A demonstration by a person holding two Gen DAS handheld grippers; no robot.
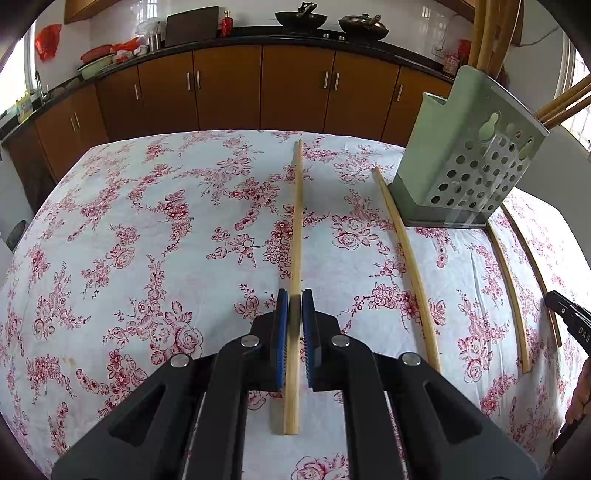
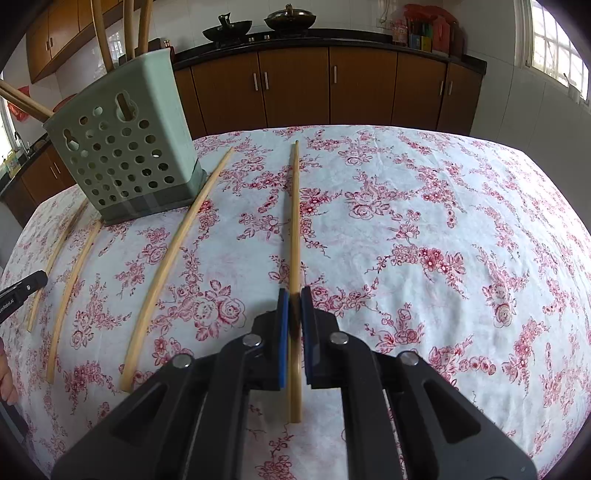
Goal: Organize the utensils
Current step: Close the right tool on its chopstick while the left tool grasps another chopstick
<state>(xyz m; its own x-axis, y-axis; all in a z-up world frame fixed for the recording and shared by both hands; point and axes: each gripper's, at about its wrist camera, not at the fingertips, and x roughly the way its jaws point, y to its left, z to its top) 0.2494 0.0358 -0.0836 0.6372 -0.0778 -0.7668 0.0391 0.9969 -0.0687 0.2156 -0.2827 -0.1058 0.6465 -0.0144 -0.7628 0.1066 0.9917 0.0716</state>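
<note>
Blue-padded left gripper (image 1: 295,314) and right gripper (image 2: 294,310) each clamp one chopstick (image 1: 296,221) (image 2: 294,221) near its thick end, lying flat on the floral tablecloth (image 1: 147,221), probably for lifting into the green perforated holder (image 1: 461,158) between them.

A home kitchen: behind the floral-clothed table (image 1: 147,221) runs a dark counter (image 1: 295,37) over brown cabinets (image 1: 229,88), woks (image 1: 301,17) on top, sink tap (image 1: 38,83) at its left end.
</note>
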